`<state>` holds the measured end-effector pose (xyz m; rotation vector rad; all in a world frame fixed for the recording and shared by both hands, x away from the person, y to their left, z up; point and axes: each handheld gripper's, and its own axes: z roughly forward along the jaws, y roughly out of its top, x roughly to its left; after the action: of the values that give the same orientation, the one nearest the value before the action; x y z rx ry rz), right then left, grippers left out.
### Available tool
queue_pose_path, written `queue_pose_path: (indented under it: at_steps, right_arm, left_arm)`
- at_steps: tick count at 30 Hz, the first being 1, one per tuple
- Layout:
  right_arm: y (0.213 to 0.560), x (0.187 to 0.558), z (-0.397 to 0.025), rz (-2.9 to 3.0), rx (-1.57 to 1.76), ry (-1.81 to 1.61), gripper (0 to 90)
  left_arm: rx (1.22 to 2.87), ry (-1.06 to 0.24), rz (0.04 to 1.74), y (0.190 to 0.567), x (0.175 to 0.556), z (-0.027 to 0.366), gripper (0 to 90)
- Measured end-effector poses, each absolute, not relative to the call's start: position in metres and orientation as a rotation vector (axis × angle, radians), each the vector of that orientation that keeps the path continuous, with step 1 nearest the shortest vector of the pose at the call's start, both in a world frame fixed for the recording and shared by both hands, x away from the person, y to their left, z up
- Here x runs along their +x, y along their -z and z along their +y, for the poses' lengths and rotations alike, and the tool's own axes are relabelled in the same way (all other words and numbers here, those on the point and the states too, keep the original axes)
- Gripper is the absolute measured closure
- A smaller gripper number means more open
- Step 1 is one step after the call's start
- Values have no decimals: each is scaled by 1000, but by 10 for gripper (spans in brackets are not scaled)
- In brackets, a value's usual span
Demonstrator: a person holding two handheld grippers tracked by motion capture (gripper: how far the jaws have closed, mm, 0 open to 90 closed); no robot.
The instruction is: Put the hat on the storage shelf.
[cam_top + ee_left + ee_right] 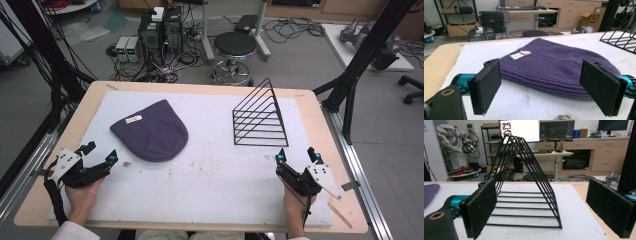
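Left gripper (pixel 102 153): held in the person's left hand (pixel 82 194) at the near left of the white mat (pixel 210 190). Jaws spread wide apart, nothing between them. Grey three-cornered plate on top; black cable trailing toward the near edge. In the left gripper view the gripper (pixel 541 85) faces the hat from close by, pads clear of the fabric.

Purple knit hat (pixel 152 130): lies flat on the mat, left of centre, just beyond and to the right of the left gripper. Ribbed weave, rounded crown toward the near right. In the left gripper view the hat (pixel 554 67) spans the gap between the two black pads.

Paper tag (pixel 133 119): small, white, resting on the hat's far left part; in the left gripper view the tag (pixel 520 55) shows a green edge.

Black wire rack (pixel 260 122): triangular frame standing upright on the mat, right of centre, well apart from the hat. In the right gripper view the rack (pixel 529 195) rises to a peak, with horizontal bars along its base.

Right gripper (pixel 297 156): held in the person's right hand (pixel 295 205) at the near right of the mat, just on the near side of the rack. Jaws wide apart and empty. In the right gripper view the gripper (pixel 544 210) points at the rack without touching it.

Wooden table (pixel 45 165): carries the mat, bare margin showing around it.
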<state>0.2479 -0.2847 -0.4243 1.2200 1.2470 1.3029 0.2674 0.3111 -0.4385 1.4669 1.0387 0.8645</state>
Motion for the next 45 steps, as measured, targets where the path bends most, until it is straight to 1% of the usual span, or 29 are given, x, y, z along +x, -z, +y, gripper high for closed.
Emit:
queue_pose_path:
  at_steps: [7,10,11,12,18,20,23,26,27,30,32,34,35,36,37,38,40,42,43,44,45]
  right_arm:
    - [425,248,-283,1248,1221,-1298,93]
    - [425,248,-284,1249,1227,-1301,93]
    - [425,248,-284,1250,1227,-1301,93]
    - [425,248,-284,1254,1228,-1302,93]
    - [427,247,-285,1272,1236,-1301,93]
    - [428,247,-285,1298,1237,-1305,92]
    - [428,246,-283,1317,1230,-1306,93]
    - [428,247,-281,1331,1218,-1303,93]
    - [428,247,-280,1346,1208,-1293,93]
    - [428,247,-276,1378,1162,-1258,92]
    - [427,246,-272,1400,1122,-1249,93]
    - [427,247,-270,1412,1109,-1248,93]
    - [427,247,-269,1417,1107,-1252,93]
    - [427,247,-268,1425,1104,-1251,93]
    - [427,248,-268,1433,1089,-1237,93]
    - [427,248,-267,1442,1079,-1222,93]
    - [427,249,-266,1446,1070,-1218,93]
    - [427,249,-266,1447,1071,-1219,93]
    - [427,249,-266,1446,1072,-1220,92]
    - [427,249,-266,1445,1071,-1221,93]
    - [427,249,-266,1444,1073,-1222,92]
  left_arm:
    - [1466,-865,1044,439,269,310,164]
    - [1475,-850,1045,439,271,310,164]
    - [1488,-816,1036,440,273,310,164]
    - [1488,-816,1036,440,273,310,164]
    - [1555,-779,953,435,281,303,160]
    - [1622,-776,897,426,285,292,155]
    - [1674,-778,842,418,286,285,156]
    - [1748,-719,791,400,293,275,170]
    - [1748,-719,791,400,293,275,172]
    - [1823,-682,759,387,303,269,172]
    - [1902,-626,718,376,316,262,172]
    - [1969,-617,687,373,324,256,167]
    - [1969,-617,687,373,324,256,161]
    - [2037,-604,669,372,332,250,155]
    - [2037,-604,669,372,332,250,149]
    - [2133,-590,640,373,341,242,144]
    - [2234,-572,581,375,347,232,144]
    - [2266,-549,556,375,350,228,145]
    - [2327,-491,511,376,354,219,145]
    - [2346,-459,489,376,355,216,145]
    - [2356,-374,454,377,358,211,145]
